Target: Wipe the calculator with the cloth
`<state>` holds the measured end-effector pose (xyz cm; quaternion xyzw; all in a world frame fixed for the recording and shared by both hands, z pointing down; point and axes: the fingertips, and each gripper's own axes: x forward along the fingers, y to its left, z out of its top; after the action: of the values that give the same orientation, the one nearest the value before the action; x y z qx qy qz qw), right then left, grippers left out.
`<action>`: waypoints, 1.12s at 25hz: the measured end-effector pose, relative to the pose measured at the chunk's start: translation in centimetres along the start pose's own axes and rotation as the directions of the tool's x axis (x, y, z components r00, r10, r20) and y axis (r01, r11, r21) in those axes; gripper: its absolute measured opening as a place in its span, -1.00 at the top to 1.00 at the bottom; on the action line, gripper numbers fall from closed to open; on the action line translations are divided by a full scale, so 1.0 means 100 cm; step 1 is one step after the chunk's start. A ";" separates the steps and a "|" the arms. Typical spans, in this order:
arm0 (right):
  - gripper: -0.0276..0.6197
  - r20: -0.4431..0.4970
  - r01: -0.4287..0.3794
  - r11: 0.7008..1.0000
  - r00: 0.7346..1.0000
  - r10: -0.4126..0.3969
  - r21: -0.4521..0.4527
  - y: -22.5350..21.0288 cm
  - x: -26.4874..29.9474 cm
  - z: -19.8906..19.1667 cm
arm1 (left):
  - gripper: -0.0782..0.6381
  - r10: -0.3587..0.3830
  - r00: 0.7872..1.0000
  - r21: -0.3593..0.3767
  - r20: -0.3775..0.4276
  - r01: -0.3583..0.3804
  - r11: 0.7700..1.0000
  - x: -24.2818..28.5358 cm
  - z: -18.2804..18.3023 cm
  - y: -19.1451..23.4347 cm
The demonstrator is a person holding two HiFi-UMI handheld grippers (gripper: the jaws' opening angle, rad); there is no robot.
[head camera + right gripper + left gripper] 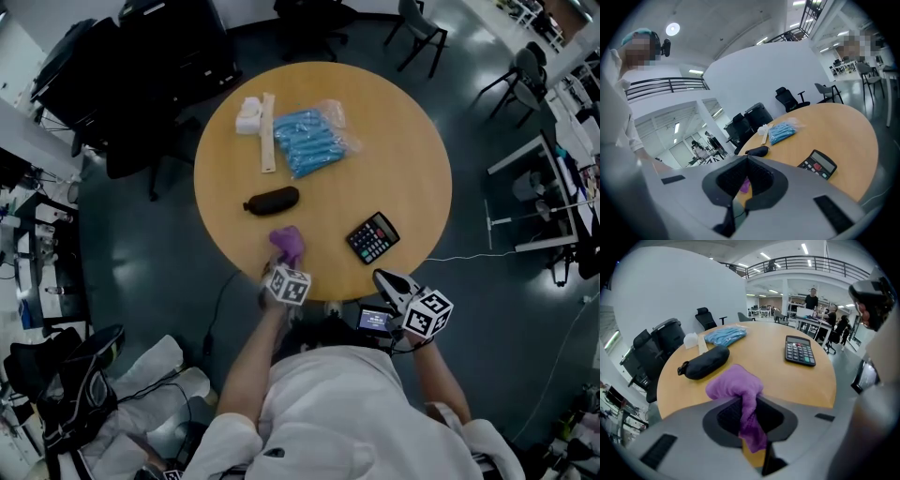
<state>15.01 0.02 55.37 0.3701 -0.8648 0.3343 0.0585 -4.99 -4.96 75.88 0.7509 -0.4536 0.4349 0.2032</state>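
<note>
A black calculator (373, 237) lies on the round wooden table (394, 141) near its front right edge; it also shows in the left gripper view (800, 350) and the right gripper view (817, 164). My left gripper (284, 263) is shut on a purple cloth (288, 245), which bunches up in front of the jaws (736, 388) just over the table's front edge, left of the calculator. My right gripper (384, 278) is shut and holds nothing, off the table's front edge below the calculator. A bit of the cloth (745, 186) shows past its jaws.
A black pouch (272, 201) lies mid-table, behind the cloth. Further back are a blue packet in clear wrap (313, 140), a wooden stick (268, 145) and a white block (248, 115). Office chairs (150, 103) stand around the table.
</note>
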 end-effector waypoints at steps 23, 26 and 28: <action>0.87 0.025 -0.057 0.998 0.998 0.057 0.030 -0.001 0.010 0.005 | 0.26 -0.009 0.990 -0.097 -0.141 -0.004 0.995 0.001 -0.026 0.007; 0.87 0.028 -0.056 0.998 0.998 0.055 0.031 -0.002 0.009 0.005 | 0.26 0.004 0.992 -0.132 -0.126 -0.020 0.991 -0.008 -0.028 0.014; 0.87 0.032 -0.056 0.998 0.998 0.055 0.031 -0.003 0.010 0.006 | 0.26 0.009 0.994 -0.145 -0.107 -0.024 0.989 -0.015 -0.026 0.018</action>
<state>14.56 -1.06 55.42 0.3519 -0.8701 0.3437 0.0299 -8.06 -3.32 75.87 0.7062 -0.4790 0.4414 0.2776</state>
